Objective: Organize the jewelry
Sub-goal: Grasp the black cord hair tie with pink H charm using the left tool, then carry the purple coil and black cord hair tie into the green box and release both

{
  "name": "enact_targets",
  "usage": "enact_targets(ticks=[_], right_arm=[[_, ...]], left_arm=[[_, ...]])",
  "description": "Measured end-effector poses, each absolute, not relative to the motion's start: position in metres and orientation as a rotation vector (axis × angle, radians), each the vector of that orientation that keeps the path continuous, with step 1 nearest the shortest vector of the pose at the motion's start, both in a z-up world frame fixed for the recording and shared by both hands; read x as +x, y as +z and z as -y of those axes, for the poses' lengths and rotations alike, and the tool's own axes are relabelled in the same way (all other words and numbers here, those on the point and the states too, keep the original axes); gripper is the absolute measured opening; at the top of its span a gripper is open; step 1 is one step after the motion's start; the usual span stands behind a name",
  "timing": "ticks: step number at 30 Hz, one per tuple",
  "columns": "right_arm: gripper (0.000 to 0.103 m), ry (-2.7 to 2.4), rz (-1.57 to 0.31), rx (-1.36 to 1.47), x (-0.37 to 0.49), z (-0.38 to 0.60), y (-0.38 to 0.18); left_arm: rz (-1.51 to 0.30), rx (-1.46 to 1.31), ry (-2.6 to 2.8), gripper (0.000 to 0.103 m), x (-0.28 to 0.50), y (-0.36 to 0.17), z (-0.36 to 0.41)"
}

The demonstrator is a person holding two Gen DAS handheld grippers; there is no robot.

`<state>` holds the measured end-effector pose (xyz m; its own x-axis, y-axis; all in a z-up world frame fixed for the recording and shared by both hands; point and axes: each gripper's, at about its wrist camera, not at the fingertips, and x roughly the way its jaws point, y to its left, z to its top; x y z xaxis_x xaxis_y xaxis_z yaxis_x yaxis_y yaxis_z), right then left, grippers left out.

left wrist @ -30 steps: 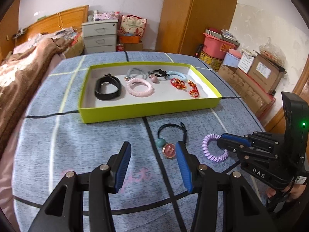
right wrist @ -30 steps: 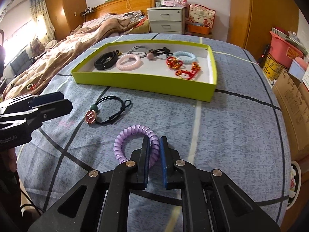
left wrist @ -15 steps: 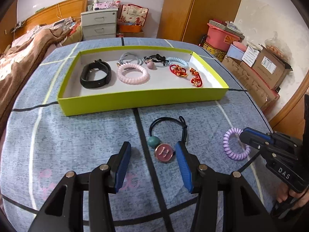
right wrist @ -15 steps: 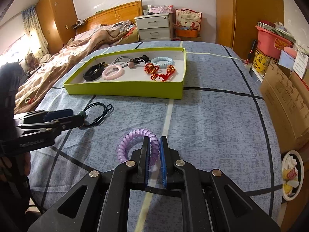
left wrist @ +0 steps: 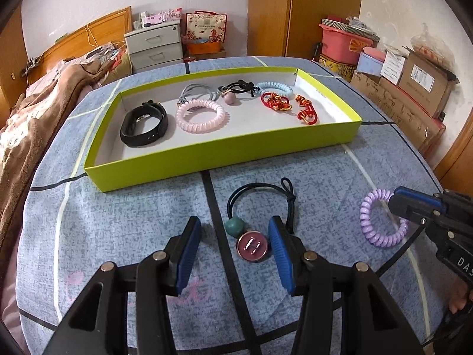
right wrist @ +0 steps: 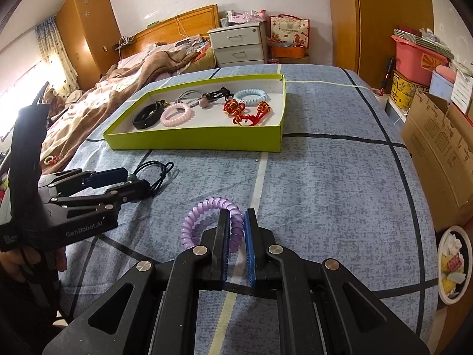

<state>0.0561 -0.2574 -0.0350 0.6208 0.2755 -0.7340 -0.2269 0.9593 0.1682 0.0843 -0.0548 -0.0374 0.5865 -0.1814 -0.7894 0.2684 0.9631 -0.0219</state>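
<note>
- Two tongs: right tongs [right wrist: 236, 242] pinch purple spiral hair tie [right wrist: 211, 224]; left tongs [left wrist: 233, 245], released, straddle "H" button charm [left wrist: 253, 245].
- "GenRobot.AI" marks left tongs.

blue bedspread [left wrist: 118, 224], green tray [left wrist: 224, 159], black hair tie [left wrist: 260, 207]

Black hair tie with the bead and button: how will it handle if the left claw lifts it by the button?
Probably floppy: the hair tie is thin cord, so the loop would dangle. The round bead may swing; the flat button likely offers little grip.
</note>
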Motion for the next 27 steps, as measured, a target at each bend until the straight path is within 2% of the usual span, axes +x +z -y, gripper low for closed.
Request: enact_targets(ticks=[4,6,8,27], right_arm=[[0.01,0.289,-0.853,0.06,0.056,0.257,-0.035],[0.01,0.294,-0.853,0.059,0.056,0.256,-0.034],[0.01,0.292,-0.851,0.057,0.056,0.255,-0.034],[0.01,0.297,-0.825,0.062,0.051,0.247,-0.025]], left_arm=[[-0.905,0.091,-0.272,0.036,0.083,-0.036,0.051],[-0.905,0.088,-0.272,0.025,0.082,-0.035,0.05],[-0.903,0.088,-0.275,0.022,0.081,-0.035,0.049],[-0.854,0.059,-0.301,0.022,0.072,-0.02,0.043]])
